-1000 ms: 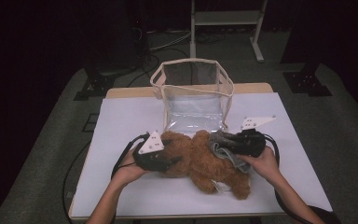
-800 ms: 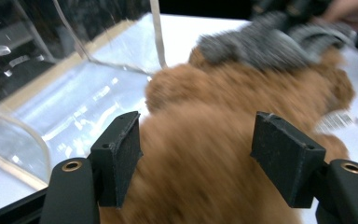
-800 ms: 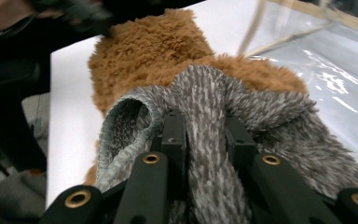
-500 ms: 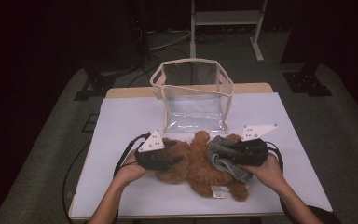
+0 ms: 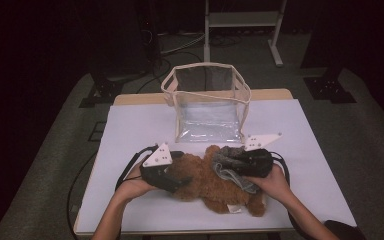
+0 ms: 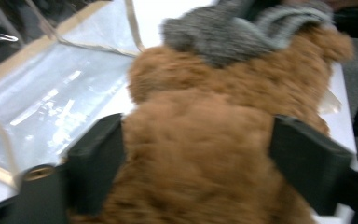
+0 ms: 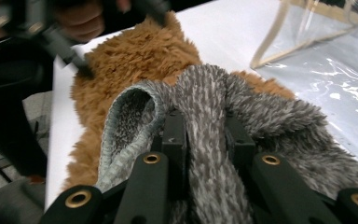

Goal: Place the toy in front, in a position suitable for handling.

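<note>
A brown plush bear (image 5: 205, 184) lies on the white table (image 5: 130, 130). My left gripper (image 5: 181, 181) is at the bear's left end. Its jaws have just been opening and now stand wide on either side of the bear's body (image 6: 205, 140), fur filling the gap. My right gripper (image 5: 226, 165) is shut on a fold of a grey fuzzy knit garment (image 7: 205, 93), which lies over the bear's right part (image 5: 232, 175). From the left gripper (image 6: 196, 158), that grey garment (image 6: 242, 32) lies at the bear's far end.
A clear plastic bag with beige trim (image 5: 207, 100) stands open behind the bear, near the table's back edge. It lies close on the right of the right gripper (image 7: 203, 135) as bag (image 7: 326, 56). Dark floor, cables and a stand surround the table.
The right hand has shifted a little toward the near edge and left with the grey garment. The left hand has stayed in place on the bear.
</note>
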The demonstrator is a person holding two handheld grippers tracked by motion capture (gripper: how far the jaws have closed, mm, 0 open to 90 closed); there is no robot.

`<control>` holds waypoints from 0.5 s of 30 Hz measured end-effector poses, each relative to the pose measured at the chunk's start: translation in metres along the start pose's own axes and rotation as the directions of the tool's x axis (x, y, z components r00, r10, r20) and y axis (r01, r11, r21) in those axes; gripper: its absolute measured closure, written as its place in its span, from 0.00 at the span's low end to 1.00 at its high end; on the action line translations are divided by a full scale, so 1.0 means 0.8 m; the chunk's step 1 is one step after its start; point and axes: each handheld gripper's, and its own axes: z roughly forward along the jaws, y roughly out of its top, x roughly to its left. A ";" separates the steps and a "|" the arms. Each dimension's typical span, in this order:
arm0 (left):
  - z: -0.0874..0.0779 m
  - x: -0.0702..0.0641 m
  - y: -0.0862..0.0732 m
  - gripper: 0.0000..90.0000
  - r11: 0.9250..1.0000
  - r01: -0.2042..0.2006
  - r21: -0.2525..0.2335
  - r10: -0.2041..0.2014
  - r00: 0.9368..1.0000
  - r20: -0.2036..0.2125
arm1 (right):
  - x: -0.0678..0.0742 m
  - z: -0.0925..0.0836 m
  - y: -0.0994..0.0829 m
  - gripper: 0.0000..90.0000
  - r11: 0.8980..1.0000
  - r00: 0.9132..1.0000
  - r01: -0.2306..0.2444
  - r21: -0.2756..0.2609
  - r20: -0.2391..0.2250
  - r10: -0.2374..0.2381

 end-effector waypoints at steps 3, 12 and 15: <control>0.004 0.004 0.000 0.11 0.999 0.017 0.029 -0.017 1.000 0.025 | 0.013 -0.007 -0.002 0.82 0.999 0.999 0.042 -0.003 0.000 -0.042; 0.007 -0.008 -0.016 0.29 0.999 0.005 0.043 -0.010 0.994 0.106 | 0.011 -0.016 0.032 0.79 0.995 0.992 0.095 0.033 0.077 -0.097; 0.002 -0.011 -0.018 0.29 0.999 0.000 0.039 -0.004 0.993 0.116 | 0.008 -0.010 0.031 0.79 0.996 0.994 0.084 0.040 0.068 -0.087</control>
